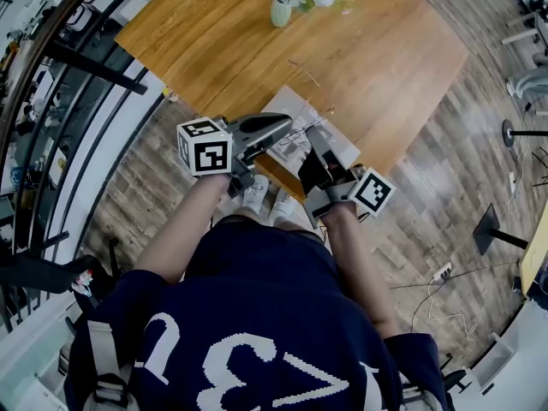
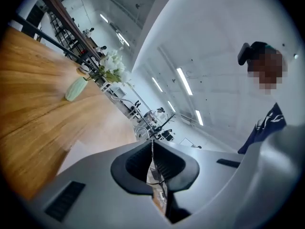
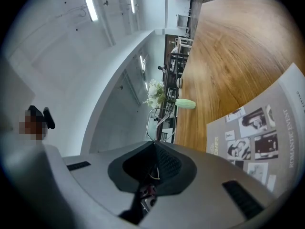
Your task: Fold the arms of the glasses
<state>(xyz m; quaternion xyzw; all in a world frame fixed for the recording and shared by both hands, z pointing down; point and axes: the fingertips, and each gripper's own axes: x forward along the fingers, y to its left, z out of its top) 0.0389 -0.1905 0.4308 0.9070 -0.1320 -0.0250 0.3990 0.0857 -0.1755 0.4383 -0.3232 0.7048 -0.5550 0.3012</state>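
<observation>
Two closed grips, left tongs (image 2: 152, 141) and right tongs (image 3: 155, 142), shared one pair of glasses (image 3: 160, 122).
Both sets of tongs were pressed together on the glasses, holding them in the air between them by the near edge of the wooden table (image 1: 214, 41), above a grey magazine (image 3: 257, 137). The frame was fine bare wire; one rounded rim with a clear lens rose past the right tongs' tip, and a thin wire crossed inside the left.
</observation>
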